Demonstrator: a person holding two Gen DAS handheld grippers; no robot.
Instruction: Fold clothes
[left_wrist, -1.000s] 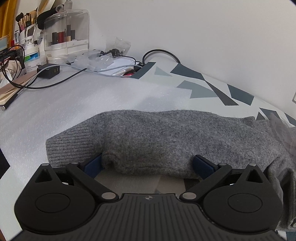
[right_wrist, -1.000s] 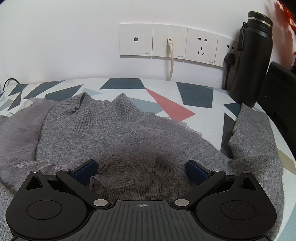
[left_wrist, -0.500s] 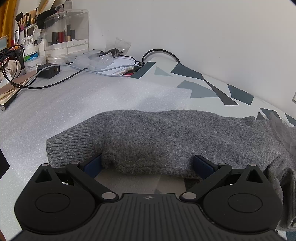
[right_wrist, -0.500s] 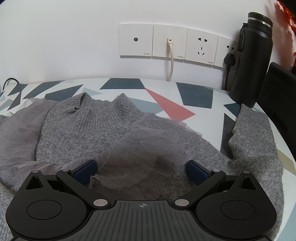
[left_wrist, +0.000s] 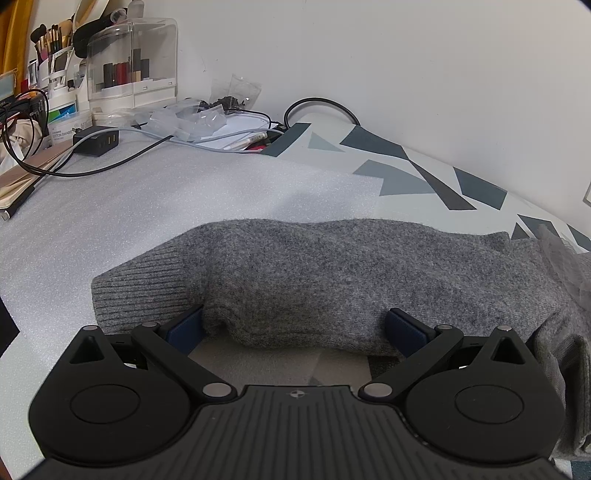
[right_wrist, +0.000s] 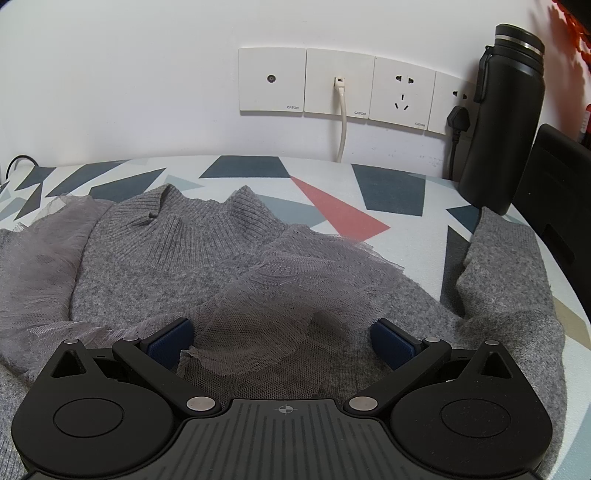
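Observation:
A grey knit sweater with mesh ruffles lies flat on the table. In the left wrist view its left sleeve (left_wrist: 332, 273) stretches across, ribbed cuff (left_wrist: 144, 288) to the left. My left gripper (left_wrist: 295, 326) stands open, its blue pads on either side of the sleeve's near edge. In the right wrist view the ribbed collar (right_wrist: 207, 218) faces the wall and the other sleeve (right_wrist: 506, 266) bends at the right. My right gripper (right_wrist: 282, 341) is open over the mesh ruffle (right_wrist: 295, 295) at the right shoulder.
White foam sheet (left_wrist: 147, 192) and a geometric-print table cover (right_wrist: 388, 188) lie under the sweater. Cables, a black charger (left_wrist: 96, 142) and cosmetic organisers (left_wrist: 129, 74) crowd the far left. A black bottle (right_wrist: 506, 122) and a dark panel (right_wrist: 554, 192) stand at the right, below wall sockets (right_wrist: 340, 85).

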